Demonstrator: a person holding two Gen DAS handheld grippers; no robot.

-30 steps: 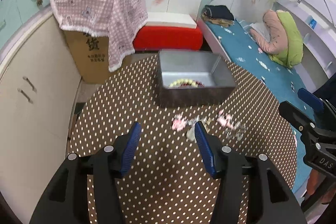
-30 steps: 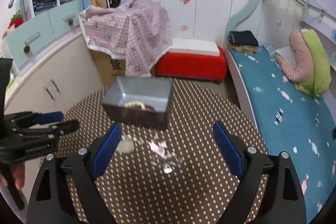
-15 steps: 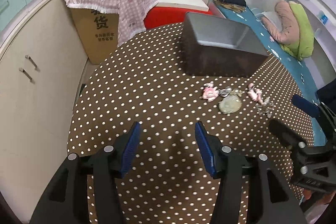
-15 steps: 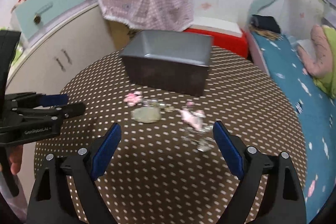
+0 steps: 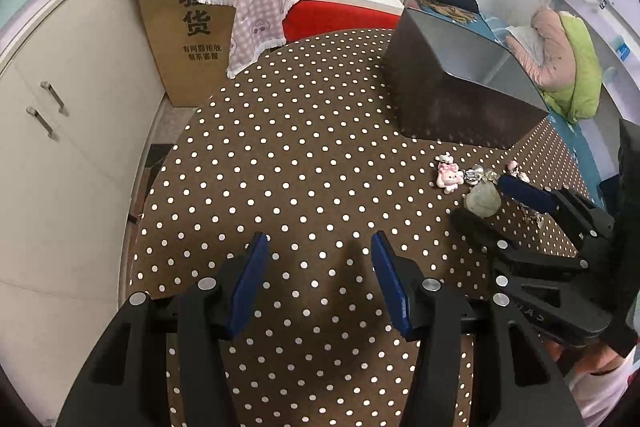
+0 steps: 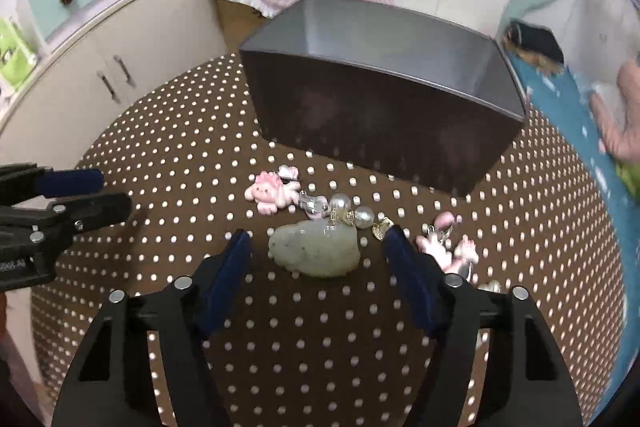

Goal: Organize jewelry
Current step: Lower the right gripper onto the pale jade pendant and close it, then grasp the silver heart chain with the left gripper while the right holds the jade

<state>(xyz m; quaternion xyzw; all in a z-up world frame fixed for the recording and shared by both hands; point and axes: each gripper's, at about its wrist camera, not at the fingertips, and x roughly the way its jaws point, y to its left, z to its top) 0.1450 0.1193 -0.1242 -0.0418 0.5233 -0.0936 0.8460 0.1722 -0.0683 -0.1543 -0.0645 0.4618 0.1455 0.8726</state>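
Observation:
A pale green jade pendant (image 6: 316, 253) lies on the brown dotted table (image 6: 160, 155), linked to pearls (image 6: 340, 205) and a pink bunny charm (image 6: 270, 193). Another pink charm (image 6: 444, 247) lies to its right. My right gripper (image 6: 318, 237) straddles the pendant; its jaws are closing and the pads stand clear of the stone. Behind the jewelry stands a grey open box (image 6: 380, 123). In the left wrist view my left gripper (image 5: 319, 238) hangs open over bare cloth, left of the pendant (image 5: 482, 201) and the right gripper (image 5: 478, 199).
A cardboard box (image 5: 192, 39) draped with a pink checked cloth stands past the table's far edge, beside cream cabinets (image 5: 48, 131). Behind the table is a red bench (image 5: 340, 17), with a blue bed (image 6: 568, 99) to the right. The left gripper (image 6: 114, 193) sits at the table's left.
Both grippers sank toward the table. The right one came down around the jade pendant and its jaws narrowed. The left one swung to the left, away from the jewelry.

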